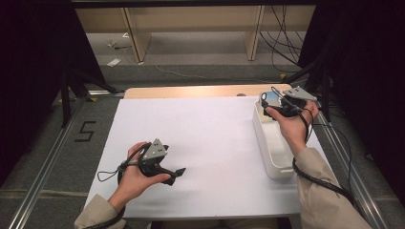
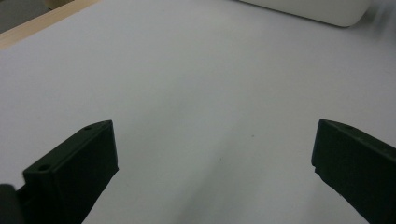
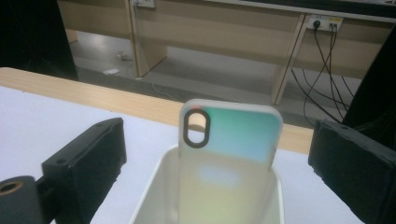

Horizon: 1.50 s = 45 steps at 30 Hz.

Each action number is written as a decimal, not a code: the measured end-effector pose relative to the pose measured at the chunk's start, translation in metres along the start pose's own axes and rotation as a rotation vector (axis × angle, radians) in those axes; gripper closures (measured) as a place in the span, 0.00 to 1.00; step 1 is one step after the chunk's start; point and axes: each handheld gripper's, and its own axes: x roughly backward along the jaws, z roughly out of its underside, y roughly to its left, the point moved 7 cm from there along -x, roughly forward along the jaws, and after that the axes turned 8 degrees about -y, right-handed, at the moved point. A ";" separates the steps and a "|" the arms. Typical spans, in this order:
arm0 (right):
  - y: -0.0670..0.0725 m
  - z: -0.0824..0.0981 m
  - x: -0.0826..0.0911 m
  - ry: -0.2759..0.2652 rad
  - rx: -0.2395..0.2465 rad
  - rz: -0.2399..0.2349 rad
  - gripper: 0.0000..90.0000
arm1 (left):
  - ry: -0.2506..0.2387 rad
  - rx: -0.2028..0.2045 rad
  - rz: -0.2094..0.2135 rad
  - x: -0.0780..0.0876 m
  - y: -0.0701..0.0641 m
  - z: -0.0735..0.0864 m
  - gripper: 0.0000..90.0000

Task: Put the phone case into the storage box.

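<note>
At the far end of the white bin, your right gripper is positioned over the phone case, which stands upright and leans against the bin's far wall. In the right gripper view the case shows its iridescent back and an oval camera cutout near its upper corner, with its lower part inside the bin. The two black jaws stand wide apart on either side of the case and touch nothing; no grasp has been made.

Well away from the bin, toward the near side of the white table surface, your left gripper hovers low with its jaws likewise spread wide. In the left gripper view, bare table lies between them and a corner of the bin appears farther off.

Progress assessment: the work appears to be at the approach stage. The case is still in the bin, unheld, and the right gripper is lined up with it. Remaining steps, as a judgement: bring the jaws around the case's upper edge, close them on it, and carry it from the bin. The left gripper has no part in the work at present.
</note>
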 end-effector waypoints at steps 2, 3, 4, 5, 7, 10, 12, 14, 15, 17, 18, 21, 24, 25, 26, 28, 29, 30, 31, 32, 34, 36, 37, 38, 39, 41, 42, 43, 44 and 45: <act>0.001 0.000 0.002 -0.001 -0.005 -0.006 0.06 | 0.000 -0.001 0.000 0.000 0.000 0.000 0.00; 0.001 0.000 0.003 0.000 -0.008 -0.010 0.06 | 0.001 0.000 0.000 0.000 0.000 0.000 0.00; 0.002 0.000 0.003 0.000 -0.008 -0.012 0.06 | 0.001 0.000 0.000 0.000 0.000 0.000 0.00; 0.003 0.000 0.004 0.002 -0.008 -0.018 0.06 | -0.001 0.002 -0.001 0.000 0.000 0.000 0.00; 0.004 0.001 0.006 0.003 -0.007 -0.029 0.06 | 0.000 0.002 -0.001 0.000 0.000 0.000 0.00; 0.008 0.001 0.008 0.006 -0.001 -0.045 0.06 | 0.000 0.002 -0.001 0.000 0.000 0.000 0.00; 0.010 0.001 0.010 0.005 0.008 -0.059 0.06 | 0.000 0.003 -0.003 0.000 0.000 0.000 0.00; 0.012 0.001 0.012 0.006 0.007 -0.068 0.06 | 0.000 0.003 -0.004 0.001 0.000 0.000 0.00; 0.013 0.001 0.013 0.008 0.003 -0.073 0.06 | 0.001 0.002 -0.003 0.001 0.000 0.000 0.00; 0.014 0.001 0.015 0.004 0.004 -0.082 0.06 | -0.001 0.003 -0.003 0.000 0.000 0.000 0.00; 0.015 0.001 0.017 0.004 0.004 -0.087 0.06 | -0.001 0.003 -0.003 0.000 0.000 0.000 0.00; 0.017 0.000 0.020 0.001 0.006 -0.099 0.07 | -0.002 0.002 -0.003 0.000 0.000 -0.001 0.00; 0.019 0.001 0.022 0.004 0.003 -0.107 0.07 | -0.003 0.002 -0.003 0.001 0.000 -0.001 0.00; 0.019 0.001 0.022 0.002 0.001 -0.110 0.07 | -0.003 0.003 -0.004 0.001 0.000 -0.001 0.00; 0.020 0.002 0.023 0.005 -0.004 -0.113 0.07 | -0.006 0.003 -0.004 0.001 0.000 -0.001 0.00; 0.021 0.002 0.025 0.008 -0.006 -0.122 0.07 | -0.005 0.002 -0.003 0.001 0.000 -0.001 0.00; 0.021 0.002 0.025 0.006 -0.005 -0.124 0.07 | -0.006 0.002 -0.003 0.001 0.000 -0.001 0.00; 0.022 0.003 0.026 0.008 -0.007 -0.126 0.07 | -0.006 0.002 -0.003 0.001 0.000 -0.001 0.00; 0.022 0.002 0.027 0.008 -0.007 -0.128 0.07 | -0.005 0.001 -0.003 0.001 0.000 -0.001 0.00; 0.023 0.002 0.028 0.007 -0.006 -0.132 0.07 | -0.007 0.001 -0.004 0.001 0.000 -0.001 0.00; 0.024 0.002 0.031 0.008 -0.006 -0.140 0.08 | -0.009 0.002 -0.004 0.000 -0.001 -0.001 0.00; 0.025 0.002 0.033 0.006 -0.008 -0.145 0.08 | -0.008 0.002 -0.004 0.000 -0.001 -0.001 0.00; 0.026 0.002 0.034 0.005 -0.004 -0.150 0.08 | -0.007 0.001 -0.005 0.000 -0.001 -0.001 0.00; 0.026 0.002 0.035 0.003 -0.003 -0.150 0.08 | -0.008 0.001 -0.005 0.001 -0.001 -0.001 0.00; 0.026 0.002 0.036 0.004 -0.006 -0.152 0.08 | -0.007 0.001 -0.005 0.001 -0.001 -0.001 0.00; 0.027 0.002 0.038 0.002 -0.006 -0.155 0.08 | -0.008 0.001 -0.005 0.001 -0.001 -0.001 0.00; 0.027 0.002 0.040 0.003 -0.009 -0.157 0.08 | -0.008 0.001 -0.005 0.001 -0.001 -0.001 0.00; 0.027 0.003 0.041 0.005 -0.009 -0.163 0.08 | -0.007 0.000 -0.005 0.001 -0.001 -0.001 0.00; 0.028 0.003 0.042 0.005 -0.009 -0.166 0.08 | -0.007 0.000 -0.006 0.001 -0.001 -0.001 0.00; 0.028 0.003 0.043 0.007 -0.011 -0.166 0.08 | -0.005 -0.002 -0.005 0.001 -0.001 -0.001 0.00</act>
